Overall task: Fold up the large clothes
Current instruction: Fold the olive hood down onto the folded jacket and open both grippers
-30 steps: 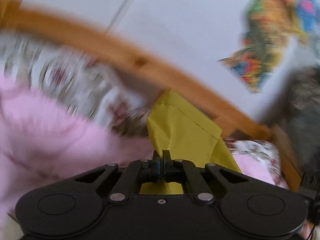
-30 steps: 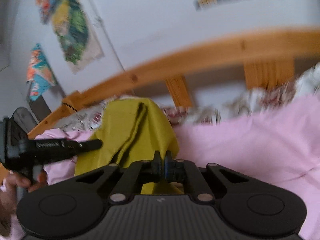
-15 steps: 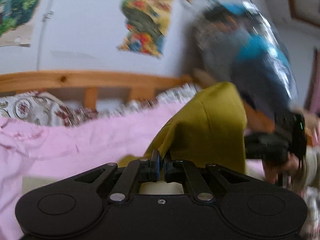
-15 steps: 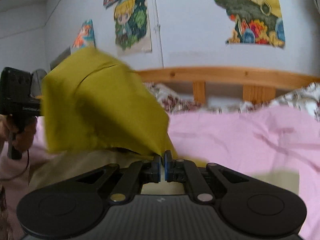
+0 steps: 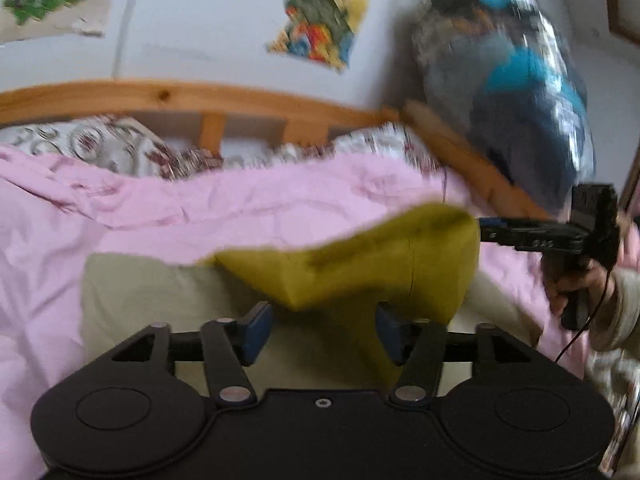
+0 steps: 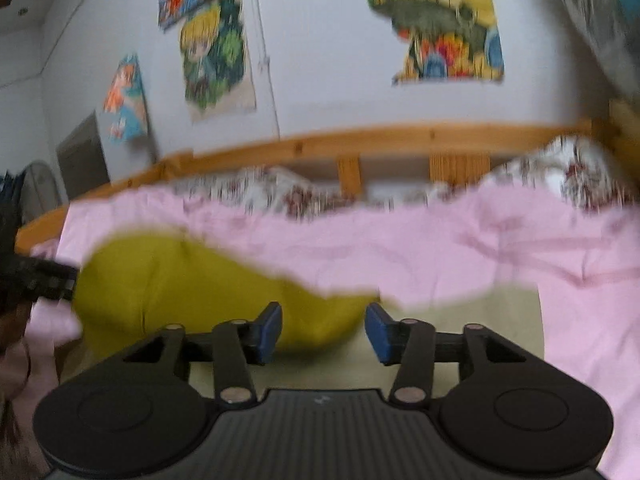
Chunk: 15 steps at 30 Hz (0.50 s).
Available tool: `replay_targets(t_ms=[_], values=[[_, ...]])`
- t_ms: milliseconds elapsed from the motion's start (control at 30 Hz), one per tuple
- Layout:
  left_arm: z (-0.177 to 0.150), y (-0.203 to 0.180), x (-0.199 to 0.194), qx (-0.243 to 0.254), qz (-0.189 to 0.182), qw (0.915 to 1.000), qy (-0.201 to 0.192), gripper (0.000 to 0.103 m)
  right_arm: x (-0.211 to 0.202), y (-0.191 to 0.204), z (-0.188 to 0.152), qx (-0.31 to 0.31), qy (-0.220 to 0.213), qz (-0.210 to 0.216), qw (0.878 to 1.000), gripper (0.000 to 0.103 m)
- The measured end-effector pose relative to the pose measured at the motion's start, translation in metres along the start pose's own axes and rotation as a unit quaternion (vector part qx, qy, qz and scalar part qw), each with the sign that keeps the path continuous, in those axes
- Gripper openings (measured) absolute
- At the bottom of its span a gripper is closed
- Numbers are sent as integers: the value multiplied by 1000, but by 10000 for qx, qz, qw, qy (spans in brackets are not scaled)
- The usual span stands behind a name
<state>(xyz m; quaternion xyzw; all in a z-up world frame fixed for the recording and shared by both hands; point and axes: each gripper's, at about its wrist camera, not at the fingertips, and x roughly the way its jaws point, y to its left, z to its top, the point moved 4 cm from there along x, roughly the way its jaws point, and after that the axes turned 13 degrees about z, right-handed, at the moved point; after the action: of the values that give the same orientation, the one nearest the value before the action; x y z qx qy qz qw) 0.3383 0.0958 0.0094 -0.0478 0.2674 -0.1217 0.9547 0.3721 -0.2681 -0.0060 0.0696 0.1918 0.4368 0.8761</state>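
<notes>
Both tongs are opening, pads clear of cloth: left gripper [image 5: 318,334] and right gripper [image 6: 322,332] have released the mustard-yellow cloth garment [image 5: 384,264], which billows just beyond them over the pink bedspread [image 6: 440,256]

The left gripper [image 5: 318,332] is a matte black plastic body with a smooth top face, two large round raised discs at its rear corners and a small screw in the middle of its front edge. Black linkage bars with triangular cut-outs run forward on silver rivet pins and end in flat blue rubber pads [image 5: 256,330]. The right gripper [image 6: 323,330] has the same black shape, silver pins and blue pads [image 6: 378,332], but its top face is ribbed with fine ridges and bears a small pale mark. Seen from the left wrist, its black boxy handle trails a thin dark cable, beside a beige sleeve [image 5: 618,312].
</notes>
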Motion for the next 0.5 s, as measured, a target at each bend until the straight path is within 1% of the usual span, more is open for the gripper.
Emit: replay_targets(t_ms=[67, 100, 167, 200, 267, 300, 367, 433, 500], values=[[13, 0, -4, -216, 60, 9996, -198, 64, 17, 5, 22, 153, -191, 196, 9995, 60], [18, 1, -5, -364, 124, 9989, -272, 66, 30, 8, 34, 247, -160, 269, 9992, 62], [33, 0, -2, -810, 159, 9961, -312, 71, 55, 16, 44, 216, 110, 410, 9989, 63], [39, -2, 1, -999, 147, 9944, -301, 72, 64, 21, 43, 105, 265, 369, 9989, 63], [41, -6, 7, -1345, 44, 9907, -178, 73, 75, 33, 29, -206, 715, 314, 9967, 62], [39, -11, 13, -1420, 1, 9899, -45, 73, 75, 38, 19, -334, 859, 259, 9954, 60], [26, -23, 24, -1309, 30, 9909, 322, 73, 69, 46, -3, -720, 1151, 18, 9907, 60], [2, -37, 34, -879, 297, 9931, 723, 73, 58, 54, -29, -1190, 1347, -249, 9834, 62], [-20, -46, 40, -568, 551, 9915, 1034, 71, 54, 59, -52, -1443, 1481, -428, 9774, 62]])
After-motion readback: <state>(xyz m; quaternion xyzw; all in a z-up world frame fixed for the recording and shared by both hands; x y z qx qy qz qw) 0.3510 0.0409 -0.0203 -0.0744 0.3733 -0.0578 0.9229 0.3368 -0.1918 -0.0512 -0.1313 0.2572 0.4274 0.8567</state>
